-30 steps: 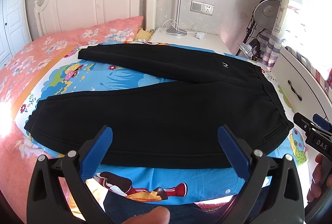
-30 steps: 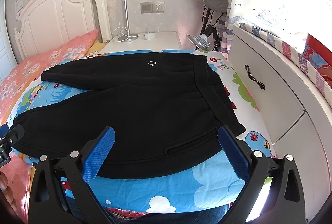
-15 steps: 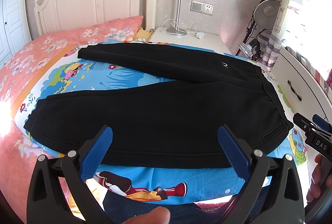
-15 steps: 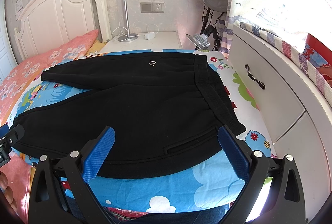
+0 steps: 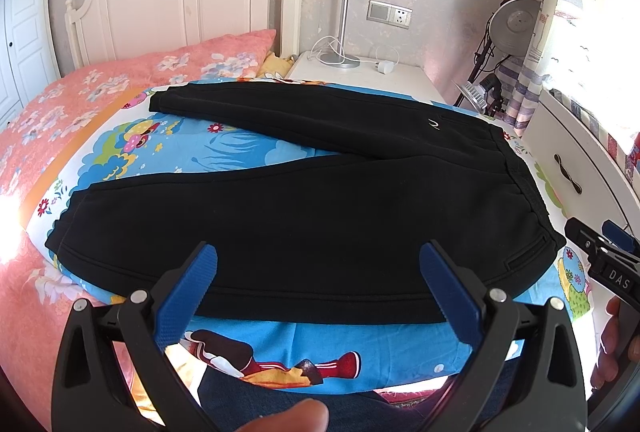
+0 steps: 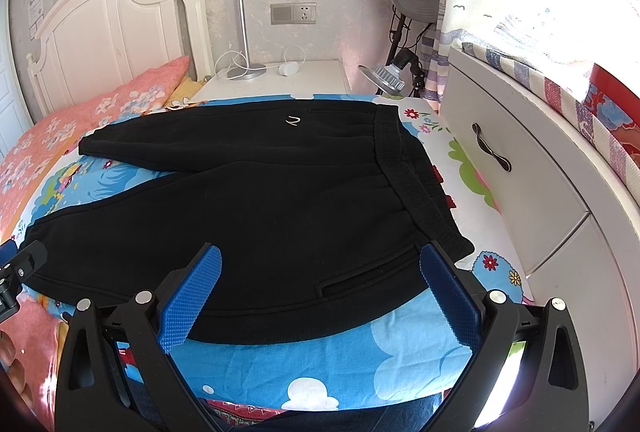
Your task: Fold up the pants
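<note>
Both tools stand wide apart with nothing between their blue pads: the left tool (image 5: 318, 264) hovers over the near leg's hem side, the right tool (image 6: 320, 266) over the near hip pocket. Black pants (image 5: 304, 216) lie flat on the bed (image 5: 80, 119), legs splayed toward 9 o'clock, waistband (image 6: 416, 187) (elastic, gathered) toward 3 o'clock, beside a white drawer cabinet (image 6: 520, 167).
</note>
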